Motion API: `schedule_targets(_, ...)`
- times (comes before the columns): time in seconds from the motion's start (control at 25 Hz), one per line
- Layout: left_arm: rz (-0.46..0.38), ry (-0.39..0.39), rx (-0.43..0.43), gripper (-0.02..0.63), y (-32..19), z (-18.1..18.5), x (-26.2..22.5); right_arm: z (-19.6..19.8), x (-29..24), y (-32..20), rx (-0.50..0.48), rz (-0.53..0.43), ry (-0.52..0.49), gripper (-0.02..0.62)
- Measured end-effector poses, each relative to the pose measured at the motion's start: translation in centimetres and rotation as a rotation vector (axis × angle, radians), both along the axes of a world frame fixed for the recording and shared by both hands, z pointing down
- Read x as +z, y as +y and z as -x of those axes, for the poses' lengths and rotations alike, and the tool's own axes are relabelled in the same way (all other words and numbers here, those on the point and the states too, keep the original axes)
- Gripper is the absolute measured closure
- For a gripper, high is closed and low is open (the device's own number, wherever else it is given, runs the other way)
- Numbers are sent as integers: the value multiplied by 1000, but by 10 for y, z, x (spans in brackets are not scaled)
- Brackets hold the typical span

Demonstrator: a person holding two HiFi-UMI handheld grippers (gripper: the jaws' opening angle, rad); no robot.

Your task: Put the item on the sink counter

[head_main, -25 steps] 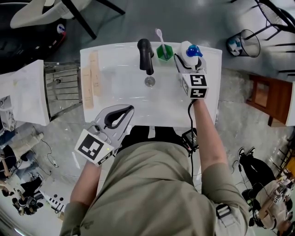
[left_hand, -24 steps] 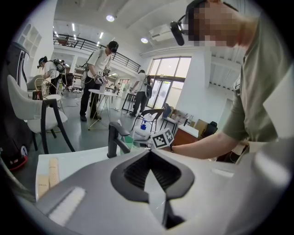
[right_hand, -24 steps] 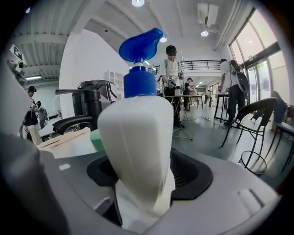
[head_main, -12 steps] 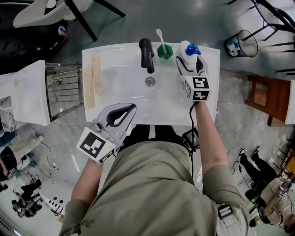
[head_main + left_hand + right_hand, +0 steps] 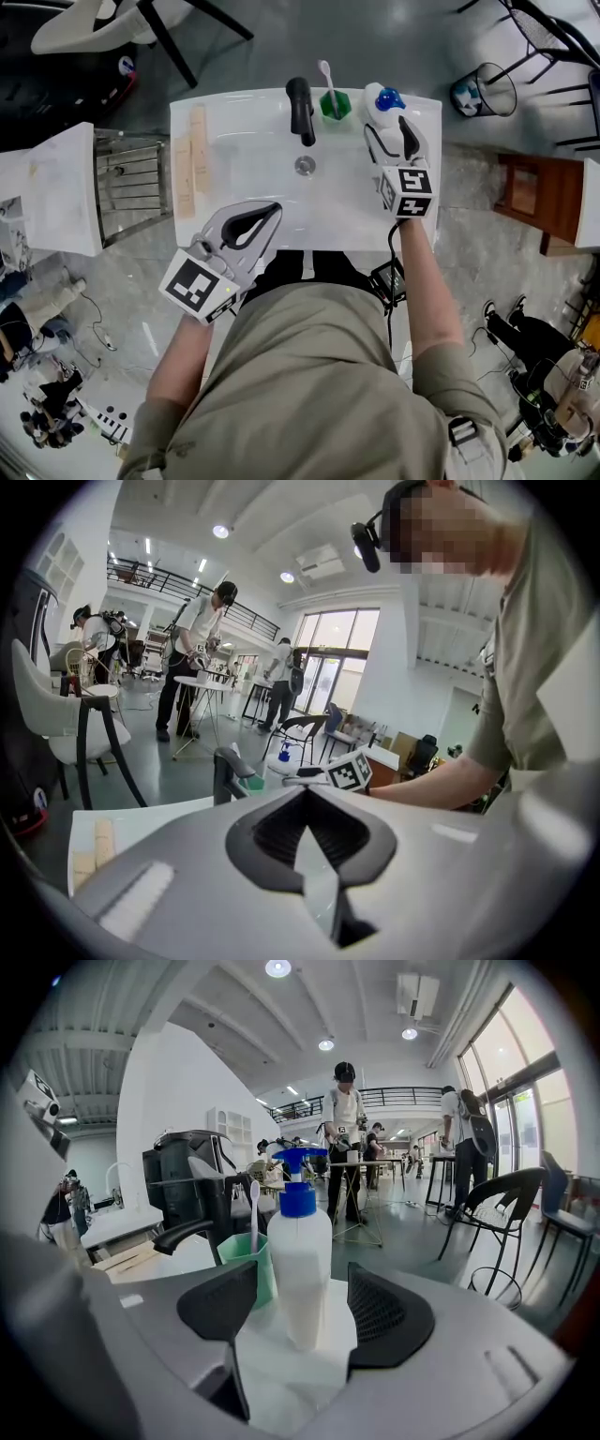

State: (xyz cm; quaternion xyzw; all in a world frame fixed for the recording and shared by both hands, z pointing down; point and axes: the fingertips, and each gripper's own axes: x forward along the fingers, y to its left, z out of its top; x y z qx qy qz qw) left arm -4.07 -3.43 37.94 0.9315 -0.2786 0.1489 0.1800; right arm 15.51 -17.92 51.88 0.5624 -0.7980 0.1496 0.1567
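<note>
The spray bottle stands upright at the 1 o'clock corner of the table, beside the green cup. The right hand-held gripper flanks it with wide jaws, apparently not pressing, so the release seems done. Next it should draw back toward 6 o'clock without tipping the bottle. The left hand-held gripper is closed and empty.

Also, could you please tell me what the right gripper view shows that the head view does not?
Only the right gripper view: people standing across the room, the spray bottle's upright side. Only the head view: the shut left gripper, the sink drain, wooden strips on the counter's left. Both: the open right gripper short of that bottle, the green cup with toothbrush, the black faucet.
</note>
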Motion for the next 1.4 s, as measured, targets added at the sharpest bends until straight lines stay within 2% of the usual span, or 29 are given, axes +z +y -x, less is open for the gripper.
schedule_targets(0.56, -38, 40, 13, 600, 0, 2, -11, 5, -36, 35, 16, -18, 7, 311)
schedule_targets(1.12, -60, 77, 29, 600, -5, 2, -19, 43, -87, 72, -116, -44, -5, 319)
schedule_targets(1.2, -63, 82, 31, 600, -6, 3, -19, 48, -96, 76, -125, -60, -8, 373)
schedule_targets(1.4, -68, 91, 32, 600, -6, 5, -20, 57, -119, 86, -145, -95, -16, 441)
